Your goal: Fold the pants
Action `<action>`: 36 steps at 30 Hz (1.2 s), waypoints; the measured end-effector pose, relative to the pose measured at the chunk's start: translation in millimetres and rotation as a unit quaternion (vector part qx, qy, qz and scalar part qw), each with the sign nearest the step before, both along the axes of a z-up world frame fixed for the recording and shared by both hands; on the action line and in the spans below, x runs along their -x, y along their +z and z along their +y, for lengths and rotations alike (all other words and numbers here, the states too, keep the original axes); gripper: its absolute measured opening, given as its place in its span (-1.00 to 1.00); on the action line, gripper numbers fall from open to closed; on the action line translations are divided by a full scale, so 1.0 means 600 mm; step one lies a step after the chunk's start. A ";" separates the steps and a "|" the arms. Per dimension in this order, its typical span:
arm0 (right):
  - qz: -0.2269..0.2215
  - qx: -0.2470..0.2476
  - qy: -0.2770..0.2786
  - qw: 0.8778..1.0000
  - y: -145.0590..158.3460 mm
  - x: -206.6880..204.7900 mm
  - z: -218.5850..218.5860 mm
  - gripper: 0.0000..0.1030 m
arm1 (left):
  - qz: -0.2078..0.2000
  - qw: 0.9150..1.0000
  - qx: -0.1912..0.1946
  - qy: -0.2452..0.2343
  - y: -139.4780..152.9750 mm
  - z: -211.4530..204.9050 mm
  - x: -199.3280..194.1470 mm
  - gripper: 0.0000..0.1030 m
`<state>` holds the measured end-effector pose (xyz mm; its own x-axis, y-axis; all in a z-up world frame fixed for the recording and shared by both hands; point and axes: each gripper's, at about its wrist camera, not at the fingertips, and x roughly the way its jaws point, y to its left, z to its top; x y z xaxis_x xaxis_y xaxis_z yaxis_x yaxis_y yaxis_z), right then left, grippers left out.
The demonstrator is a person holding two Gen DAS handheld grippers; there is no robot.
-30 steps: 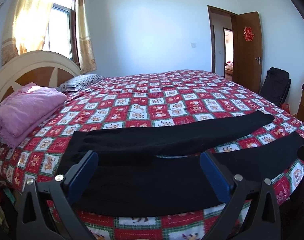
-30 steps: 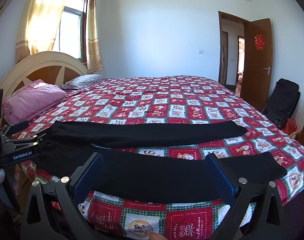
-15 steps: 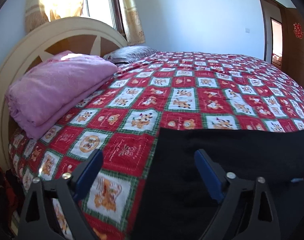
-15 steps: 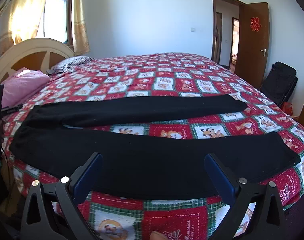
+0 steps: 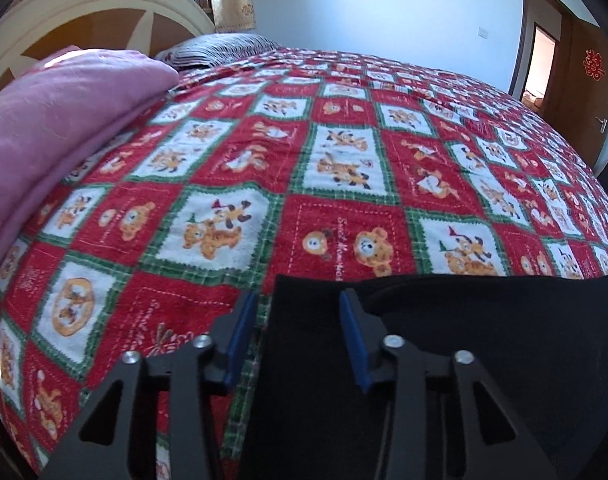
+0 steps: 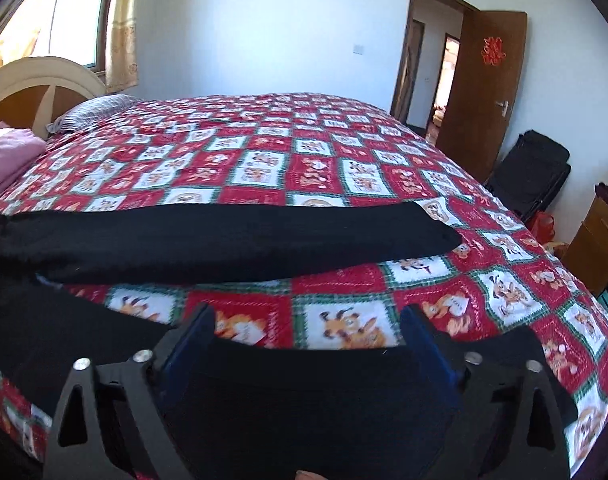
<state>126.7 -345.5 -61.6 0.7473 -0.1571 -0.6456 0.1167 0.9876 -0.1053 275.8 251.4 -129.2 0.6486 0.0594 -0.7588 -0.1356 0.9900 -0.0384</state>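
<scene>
Black pants (image 6: 231, 236) lie flat across the near edge of the bed, legs spread apart and pointing right. In the left wrist view the waist end (image 5: 484, 320) fills the lower right. My left gripper (image 5: 297, 308) is low over the waistband's left corner, its jaws partly closed around that edge with a gap still between them. My right gripper (image 6: 308, 332) is open, its jaws straddling the far edge of the near leg (image 6: 324, 400) close to the cuff. The far leg ends at a cuff (image 6: 444, 236).
The bed has a red, white and green patchwork cover (image 5: 344, 168). A folded pink blanket (image 5: 55, 120) and a striped pillow (image 6: 91, 110) lie by the headboard (image 5: 103, 12). A black chair (image 6: 532, 180), a wooden cabinet (image 6: 600, 240) and an open door (image 6: 488, 88) stand at the right.
Both grippers dropped and moved in close to the pants. The left one swung to the waistband corner and narrowed its jaws around it. The right one came down over the near leg.
</scene>
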 end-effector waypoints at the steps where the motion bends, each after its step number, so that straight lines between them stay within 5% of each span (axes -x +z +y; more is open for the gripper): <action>1: 0.004 -0.008 -0.007 1.000 0.000 -0.009 -0.015 0.61 | 0.000 1.000 0.003 -0.004 -0.001 0.000 -0.001 -0.26; 5: 0.018 -0.024 -0.051 0.998 -0.002 -0.051 -0.088 0.58 | 0.000 1.000 -0.003 -0.022 -0.001 -0.008 -0.008 -0.41; 17: 0.048 -0.089 -0.151 0.983 -0.004 -0.178 -0.305 0.50 | -0.006 0.999 -0.027 -0.028 -0.005 -0.016 -0.016 -0.41; 23: 0.059 -0.091 -0.127 0.986 -0.017 -0.271 -0.327 0.50 | 0.000 0.999 -0.035 -0.021 -0.008 -0.016 -0.023 -0.28; 25: 0.067 -0.093 -0.115 0.987 -0.021 -0.299 -0.328 0.50 | 0.000 0.999 -0.047 -0.015 -0.008 -0.018 -0.025 -0.08; 32: 0.097 -0.094 -0.095 0.986 -0.053 -0.379 -0.325 0.50 | 0.004 0.999 -0.034 -0.012 -0.011 -0.012 -0.027 -0.08; 36: 0.135 -0.099 -0.092 0.982 -0.083 -0.401 -0.321 0.50 | 0.003 0.999 -0.033 -0.028 -0.012 -0.019 -0.025 -0.31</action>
